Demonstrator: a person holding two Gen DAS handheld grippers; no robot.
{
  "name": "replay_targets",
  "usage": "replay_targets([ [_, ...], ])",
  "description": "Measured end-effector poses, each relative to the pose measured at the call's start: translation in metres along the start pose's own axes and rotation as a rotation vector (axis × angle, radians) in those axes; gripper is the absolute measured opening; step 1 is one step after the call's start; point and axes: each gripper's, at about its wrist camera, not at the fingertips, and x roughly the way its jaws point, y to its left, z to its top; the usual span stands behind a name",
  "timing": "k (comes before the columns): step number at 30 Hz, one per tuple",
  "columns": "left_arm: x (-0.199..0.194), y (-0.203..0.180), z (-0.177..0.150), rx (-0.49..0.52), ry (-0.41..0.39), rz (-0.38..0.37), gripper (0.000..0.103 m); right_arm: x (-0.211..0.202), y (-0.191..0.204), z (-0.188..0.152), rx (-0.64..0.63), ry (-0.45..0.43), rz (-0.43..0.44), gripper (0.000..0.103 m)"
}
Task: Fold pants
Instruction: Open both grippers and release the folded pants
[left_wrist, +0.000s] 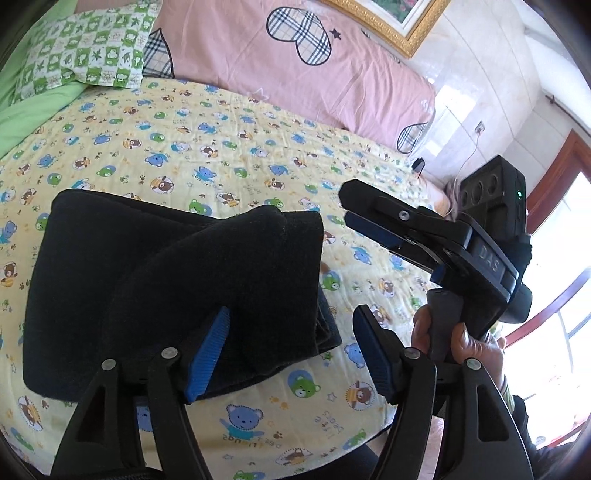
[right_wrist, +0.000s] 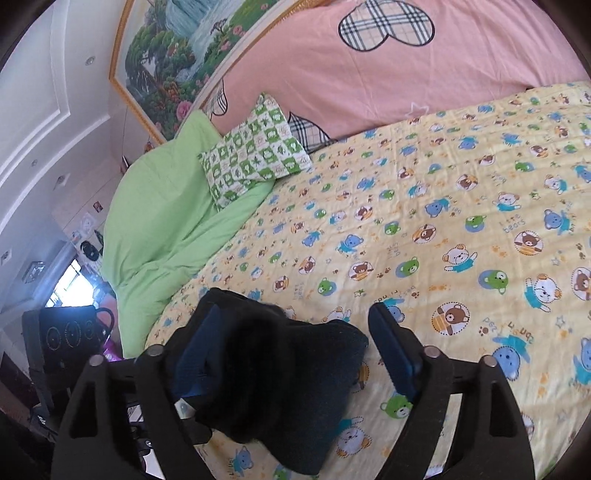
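Note:
The black pants lie as a thick folded bundle on the yellow bear-print sheet. My left gripper stands wide open at the bundle's near right corner. Its left pad rests against the fabric and its right pad is over bare sheet. In the left wrist view my right gripper hovers just right of the bundle, held by a hand. In the right wrist view the pants bulge up between the right gripper's spread fingers, and the pads do not pinch them.
A pink quilt with plaid hearts runs along the far side of the bed. A green checked pillow and a green quilt sit at one end. A framed painting hangs on the wall behind.

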Motion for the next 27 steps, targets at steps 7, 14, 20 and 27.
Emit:
replay_targets([
  [7, -0.028, 0.011, -0.001, -0.034, -0.057, 0.031, 0.075, -0.009, 0.027, -0.006, -0.039, -0.019, -0.106, 0.092],
  [14, -0.050, 0.041, -0.004, -0.100, -0.110, 0.102, 0.078, -0.005, 0.052, -0.019, -0.087, -0.005, -0.212, 0.095],
  [20, -0.064, 0.065, -0.008, -0.159, -0.131, 0.134, 0.078, 0.005, 0.065, -0.031, -0.129, 0.037, -0.286, 0.095],
  [27, -0.077, 0.087, -0.013, -0.211, -0.161, 0.184, 0.079, 0.005, 0.074, -0.037, -0.115, 0.020, -0.315, 0.095],
])
